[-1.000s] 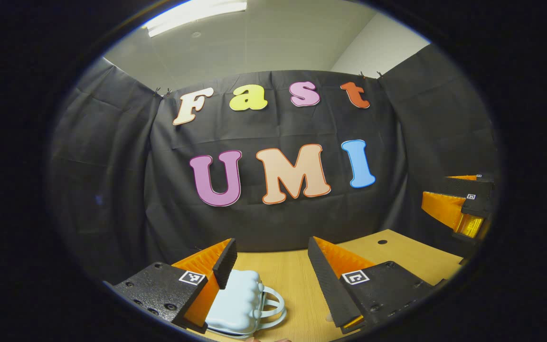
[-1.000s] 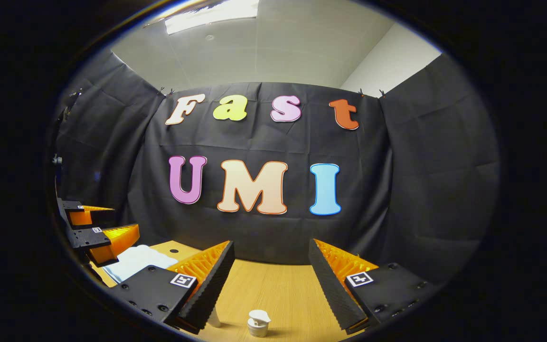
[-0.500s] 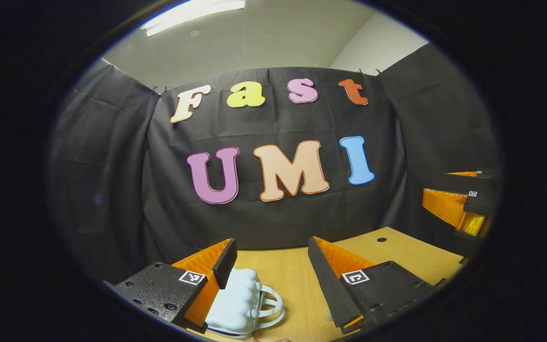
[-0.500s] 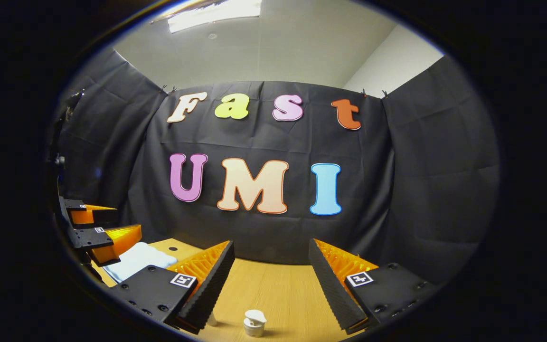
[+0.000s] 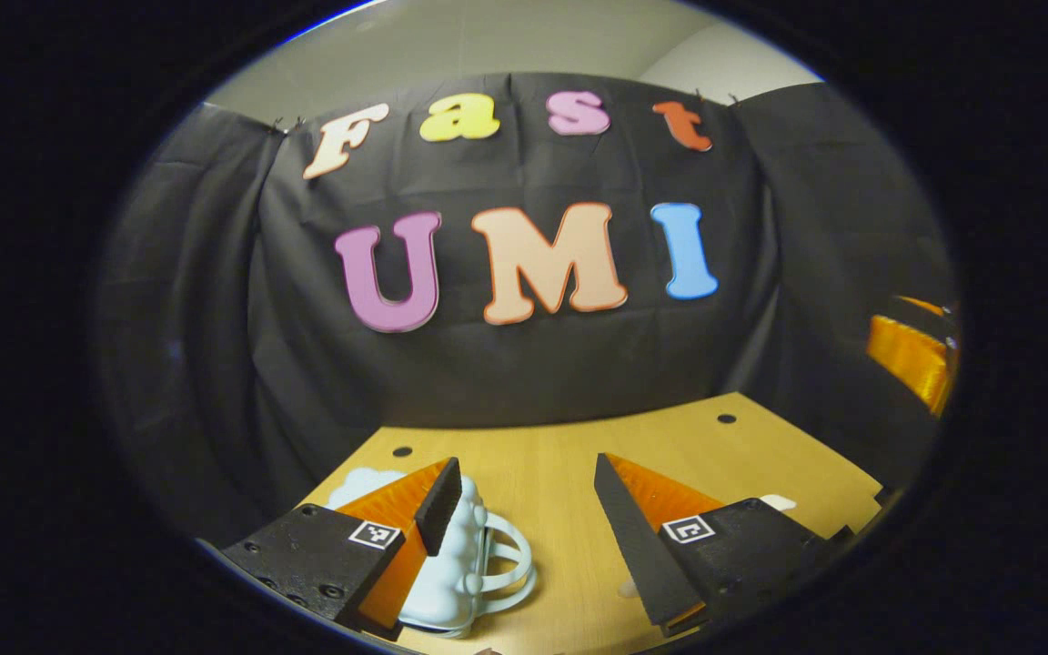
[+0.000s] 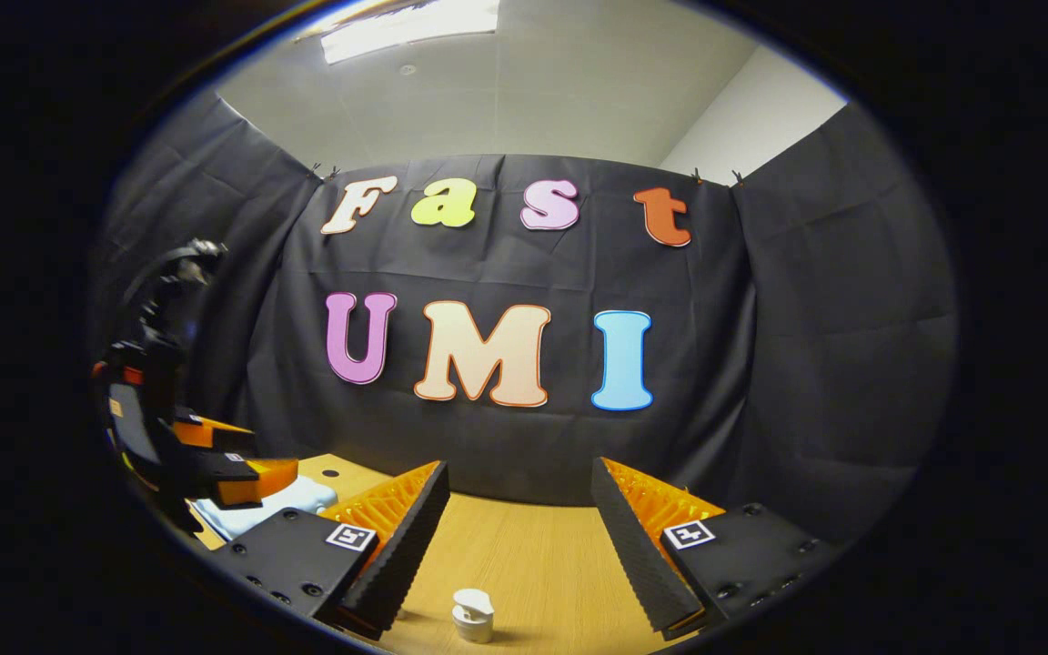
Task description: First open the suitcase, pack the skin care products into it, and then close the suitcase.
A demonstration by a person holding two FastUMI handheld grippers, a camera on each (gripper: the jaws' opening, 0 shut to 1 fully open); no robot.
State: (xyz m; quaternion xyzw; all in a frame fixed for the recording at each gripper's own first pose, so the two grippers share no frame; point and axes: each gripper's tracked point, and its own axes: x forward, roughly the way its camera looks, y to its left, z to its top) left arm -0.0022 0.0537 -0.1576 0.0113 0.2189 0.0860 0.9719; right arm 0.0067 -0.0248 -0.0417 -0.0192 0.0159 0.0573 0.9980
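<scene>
L gripper (image 5: 524,496), jaws wide, sits just above closed suitcase (image 5: 451,582) w/ handle toward its right finger; R gripper (image 6: 519,509), wide & empty, farther from suitcase, over bottle (image 6: 472,616).

The suitcase (image 5: 451,573) lies closed on the surface (image 5: 560,455), its handle (image 5: 510,569) turned toward the surface's middle. In the left gripper view the left hand-held gripper (image 5: 524,518) hangs over it, one finger above the suitcase, the other to the right of the suitcase past the handle. In the right gripper view the suitcase (image 6: 269,505) sits far left, under the left hand-held gripper (image 6: 246,455). To the right of the suitcase a small bottle (image 6: 471,616) stands upright on the surface, between the fingers of the right hand-held gripper (image 6: 519,509).
</scene>
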